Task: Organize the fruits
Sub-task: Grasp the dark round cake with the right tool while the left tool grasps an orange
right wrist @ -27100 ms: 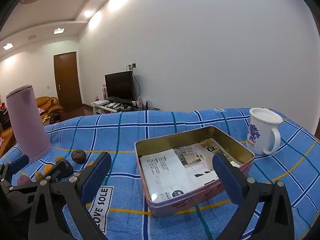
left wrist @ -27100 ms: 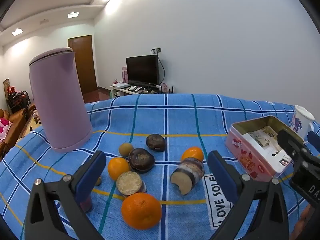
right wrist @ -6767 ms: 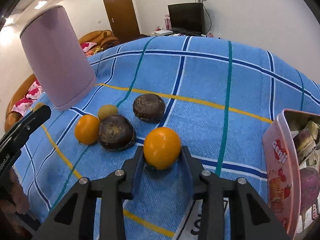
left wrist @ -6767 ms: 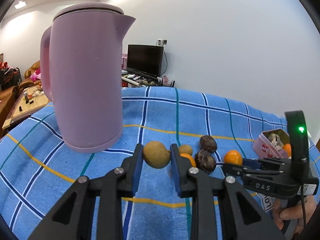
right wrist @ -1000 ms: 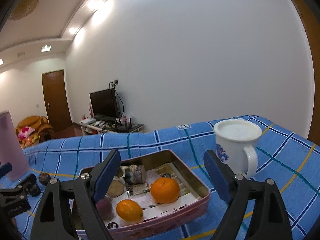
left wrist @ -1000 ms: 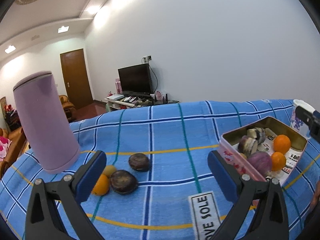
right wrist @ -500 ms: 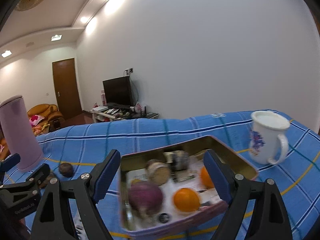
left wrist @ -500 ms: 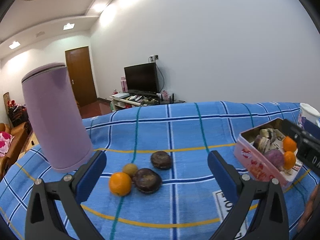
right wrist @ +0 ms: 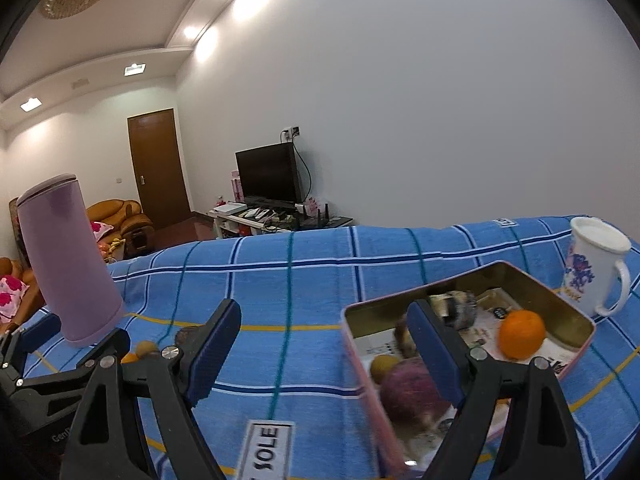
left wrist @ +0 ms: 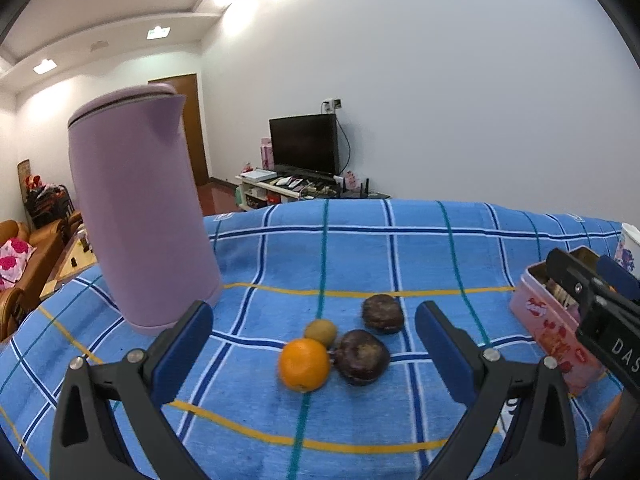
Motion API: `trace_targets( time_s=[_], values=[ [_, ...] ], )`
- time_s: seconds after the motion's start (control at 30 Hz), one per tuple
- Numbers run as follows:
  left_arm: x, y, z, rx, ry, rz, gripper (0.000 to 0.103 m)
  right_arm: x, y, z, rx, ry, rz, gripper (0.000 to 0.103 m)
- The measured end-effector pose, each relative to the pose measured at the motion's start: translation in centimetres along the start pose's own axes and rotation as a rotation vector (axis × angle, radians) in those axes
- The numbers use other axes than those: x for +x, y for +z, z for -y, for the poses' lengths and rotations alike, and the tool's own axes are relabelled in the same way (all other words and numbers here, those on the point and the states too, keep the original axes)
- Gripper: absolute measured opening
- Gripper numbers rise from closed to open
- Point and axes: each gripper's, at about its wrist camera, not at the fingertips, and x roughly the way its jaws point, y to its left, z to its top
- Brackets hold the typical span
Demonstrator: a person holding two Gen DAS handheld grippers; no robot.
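On the blue checked cloth [left wrist: 400, 248], four fruits were left in a tight cluster beside the purple kettle [left wrist: 140, 208]: one orange [left wrist: 305, 365], one small brownish fruit [left wrist: 320, 332] just behind it, and two dark, wrinkled fruits [left wrist: 362, 356], one touching the orange and the other a little farther back. The left gripper [left wrist: 314, 344] hung over this cluster with its jaws spread wide and nothing between the pads. The right gripper [right wrist: 324, 344] was likewise spread and empty, pointing across the cloth with the pink tin [right wrist: 362, 364] at its right finger.

Inside the tin lay one orange fruit [right wrist: 522, 334], one purple fruit [right wrist: 408, 392], one small yellowish fruit [right wrist: 383, 365] and what looked like two pale cut pieces near the back, though blur and the finger hid that corner, so the count is uncertain. One white mug [right wrist: 592, 268] stood just beyond the tin.

The step in hand seemed to be the next pick from the cluster. Done well, the left gripper should take the orange first, since it lay nearest and most exposed, coming down with one pad on each free side rather than pushing it against the dark fruit. A gentle close should do; round fruit may roll away.
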Motion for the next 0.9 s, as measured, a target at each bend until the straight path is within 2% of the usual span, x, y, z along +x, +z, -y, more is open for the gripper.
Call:
trace_targets(
  time_s=[0.13,0.23,0.4,0.47,0.63,0.73,0.83,0.9],
  values=[
    [0.5,0.0,-1.1,0.006,0.007,-0.020,0.103,0.5,0.0,-1.1,0.003,0.018,-0.007,0.086],
    [1.4,0.1,-3.2,-0.009,0.015,-0.066,0.103,0.9,0.0,-1.9,-0.002,0.036,-0.023,0.086],
    [3.5,0.0,-8.1,-0.117,0.092,-0.161,0.103,1.9,-0.2,-3.6,-0.040,0.076,-0.079,0.086],
    [3.7,0.0,-9.3,-0.152,0.118,-0.174,0.103,2.4,-0.3,-4.3,-0.047,0.099,-0.102,0.086],
    [3.8,-0.4,-10.8,-0.162,0.193,-0.190,0.103,3.9,-0.8,-6.2,-0.066,0.166,-0.184,0.086],
    [4.1,-0.6,-11.2,-0.166,0.192,-0.217,0.103,4.6,-1.2,-7.5,-0.087,0.219,-0.229,0.086],
    [4.0,-0.6,-11.6,-0.173,0.205,-0.212,0.103,5.6,-1.8,-9.1,-0.116,0.266,-0.296,0.086],
    [3.9,-0.6,-11.7,-0.173,0.213,-0.211,0.103,6.3,-2.2,-10.1,-0.124,0.307,-0.345,0.082]
  ],
)
